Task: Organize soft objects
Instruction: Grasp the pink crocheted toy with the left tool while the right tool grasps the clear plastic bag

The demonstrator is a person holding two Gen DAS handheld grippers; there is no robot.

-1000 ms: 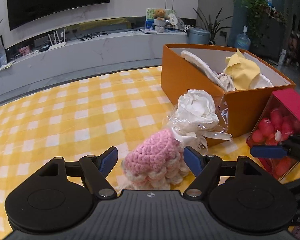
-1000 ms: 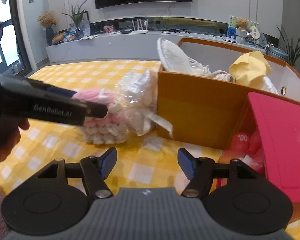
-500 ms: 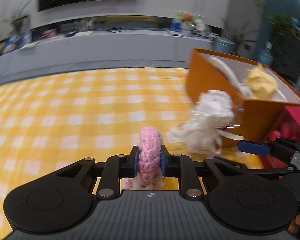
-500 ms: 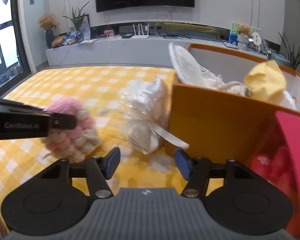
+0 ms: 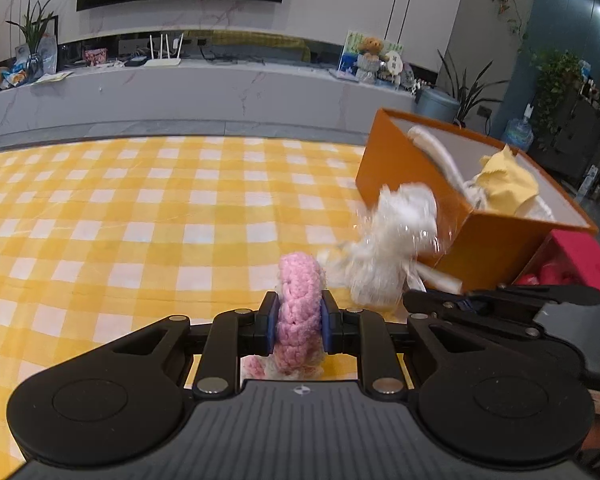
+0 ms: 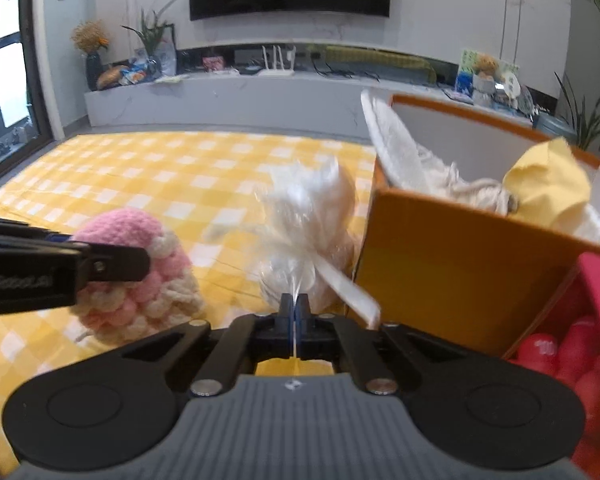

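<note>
My left gripper [image 5: 299, 320] is shut on a pink and cream crocheted toy [image 5: 300, 300], which also shows in the right wrist view [image 6: 140, 276]. My right gripper [image 6: 295, 312] is shut on the plastic wrap of a white wrapped flower bundle [image 6: 312, 236], which lies against an orange box [image 6: 452, 264]. The bundle also shows in the left wrist view [image 5: 388, 240], just left of the box [image 5: 488, 240]. The box holds white cloth [image 6: 396, 148] and a yellow cloth [image 6: 548, 188].
A red box of red balls [image 6: 580, 344] stands right of the orange box. A yellow checked tablecloth [image 5: 140, 220] covers the table. A grey counter with a router and a TV lie behind.
My left gripper closed on the pink toy and lifted it slightly. My right gripper moved in and closed on the white bundle's wrap.
</note>
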